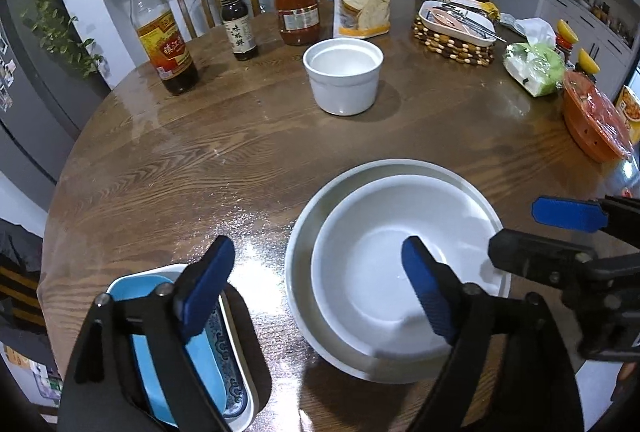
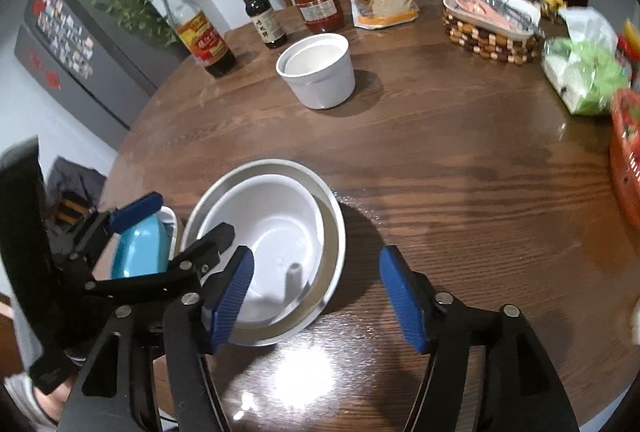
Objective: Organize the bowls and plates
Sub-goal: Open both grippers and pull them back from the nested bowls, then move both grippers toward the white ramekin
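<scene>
- Left tongs (image 1: 320,284) released, holding nothing, above white bowl (image 1: 404,264) nested in plate (image 1: 304,232) on tabletop (image 1: 200,159).
- Right tongs (image 2: 316,296) released, empty.
- Only the left wrist view shows the blue dish's (image 1: 176,356) patterned rim.

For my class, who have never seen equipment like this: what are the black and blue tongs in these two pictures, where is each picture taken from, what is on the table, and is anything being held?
There is no robot. A person holds a two-finger gripper in each hand, each with a camera looking along its blue-padded fingers. One picture is from the left gripper, the other from the right gripper. Both stand open and hold nothing. On the wooden table a white bowl sits nested inside a larger white dish. Beside them is a blue dish in a white-rimmed one. Farther back stand a white pot, bottles, a sauce jar and a flour bag.
</scene>
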Available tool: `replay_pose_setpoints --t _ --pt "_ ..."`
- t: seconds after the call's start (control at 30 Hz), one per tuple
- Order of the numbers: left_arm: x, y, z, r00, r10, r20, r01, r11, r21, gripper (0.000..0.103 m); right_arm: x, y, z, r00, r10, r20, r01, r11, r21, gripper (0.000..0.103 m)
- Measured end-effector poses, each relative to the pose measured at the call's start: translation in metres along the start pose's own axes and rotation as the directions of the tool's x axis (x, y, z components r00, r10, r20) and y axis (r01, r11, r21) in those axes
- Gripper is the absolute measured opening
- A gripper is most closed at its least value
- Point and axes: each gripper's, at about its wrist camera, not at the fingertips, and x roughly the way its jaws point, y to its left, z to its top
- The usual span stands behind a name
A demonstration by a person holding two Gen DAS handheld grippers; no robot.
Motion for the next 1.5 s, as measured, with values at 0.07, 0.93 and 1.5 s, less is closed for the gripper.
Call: replay_pose_setpoints --t 0.07,0.93,1.5 --pt "0.0 0.0 0.0 1.0 0.008 -0.005 -0.008 1.0 -0.003 0.092 0.001 -0.005 0.0 1.0 0.014 -0.005 -0.014 1.0 0.027 0.069" --pt "-0.006 -0.004 0.01 1.0 -0.015 -0.013 0.015 1.0 -0.02 0.102 -0.016 -0.042 -0.001 0.998 0.059 0.024 -0.062 0.989 0.137 0.091" --pt "-0.053 0.029 0.123 0.995 -0.02 0.096 0.031 0.993 -0.115 0.102 -0.083 -0.029 0.1 0.97 0.113 0.216 -0.112 0.994 -0.017 0.091"
